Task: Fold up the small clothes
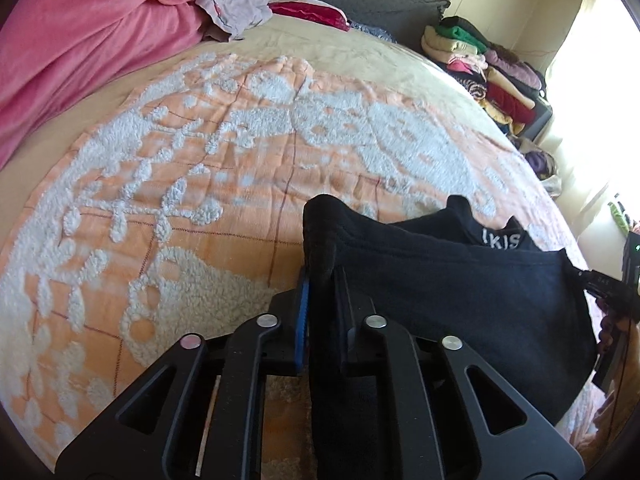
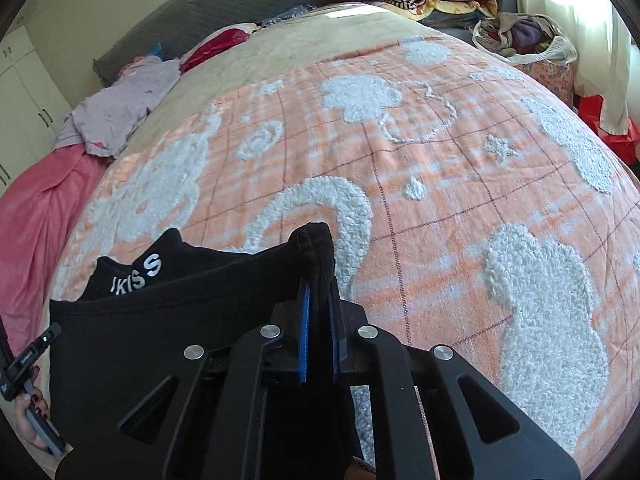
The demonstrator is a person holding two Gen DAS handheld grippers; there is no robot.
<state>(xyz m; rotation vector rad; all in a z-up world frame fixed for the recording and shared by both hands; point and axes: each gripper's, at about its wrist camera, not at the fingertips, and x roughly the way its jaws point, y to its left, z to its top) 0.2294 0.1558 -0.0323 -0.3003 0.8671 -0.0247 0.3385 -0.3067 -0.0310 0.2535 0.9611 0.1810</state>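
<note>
Nearest the left wrist camera, the left gripper [image 1: 320, 280] is clamping one corner of the black garment [image 1: 460, 280], with cloth bunching up between its blue-padded fingers and spilling over their tips. In the right wrist view, the right gripper [image 2: 318, 292] is pinching the opposite corner the same way, its blue pads [image 2: 305, 332] pressing on a thick seam. Both grippers are clenched on fabric, none is empty.

Because the two corners are being held apart, the garment is hanging as a stretched panel between them, just over the near part of the bed rather than lying flat on it. That looks like the reason for the grip: pulling an edge taut so it can be laid down straight or brought over for a fold. A band with white lettering [image 2: 136, 276] is sagging behind the taut edge, so the piece is not yet flattened.

Beyond it, the orange-and-white bedspread [image 1: 240, 160] is offering a broad landing area. Farther off, a pale lilac garment [image 2: 120, 96] is lying crumpled on pink bedding [image 1: 80, 40], probably waiting its turn, and a stack of folded clothes [image 1: 488, 64] is sitting past the far corner of the bed.
</note>
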